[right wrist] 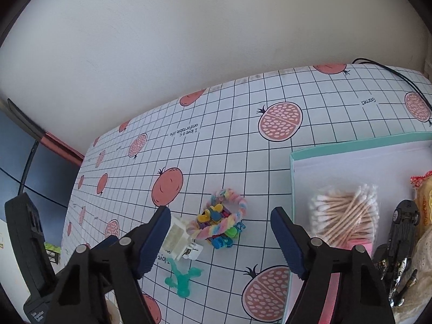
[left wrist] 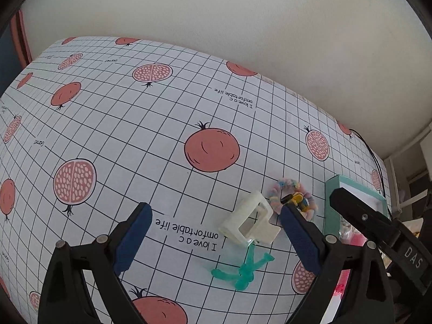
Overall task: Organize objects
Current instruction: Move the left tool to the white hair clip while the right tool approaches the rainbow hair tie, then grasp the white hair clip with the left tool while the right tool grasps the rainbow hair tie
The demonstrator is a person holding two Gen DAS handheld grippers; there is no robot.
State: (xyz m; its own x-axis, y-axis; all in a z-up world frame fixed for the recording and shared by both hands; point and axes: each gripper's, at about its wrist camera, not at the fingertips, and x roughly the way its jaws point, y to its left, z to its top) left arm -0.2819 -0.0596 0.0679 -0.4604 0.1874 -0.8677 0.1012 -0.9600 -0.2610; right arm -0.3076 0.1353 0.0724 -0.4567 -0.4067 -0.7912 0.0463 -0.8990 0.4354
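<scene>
**Both grippers wide open over loose items beside box**

Left gripper (left wrist: pixel 213 232) nearest the lens, blue-padded fingers spread wide, holding nothing, above the pomegranate tablecloth (left wrist: pixel 140 124). Between its fingers on the cloth: white plastic clip (left wrist: pixel 249 222), with teal stretchy figure (left wrist: pixel 243 268) just beside it on the near side. Pastel fuzzy ring (right wrist: pixel 224 218) lies just past the clip, small coloured clips (right wrist: pixel 220 236) piled in and against it. Right gripper (right wrist: pixel 220 236) also wide open, empty, over the ring and clips. Teal-rimmed box (right wrist: pixel 351 141) to the right holds a bag of cotton swabs (right wrist: pixel 344 213), a black toy car (right wrist: pixel 402 224) and a snack packet (right wrist: pixel 424 202). Black cable (right wrist: pixel 391 73) along the far table edge.
</scene>
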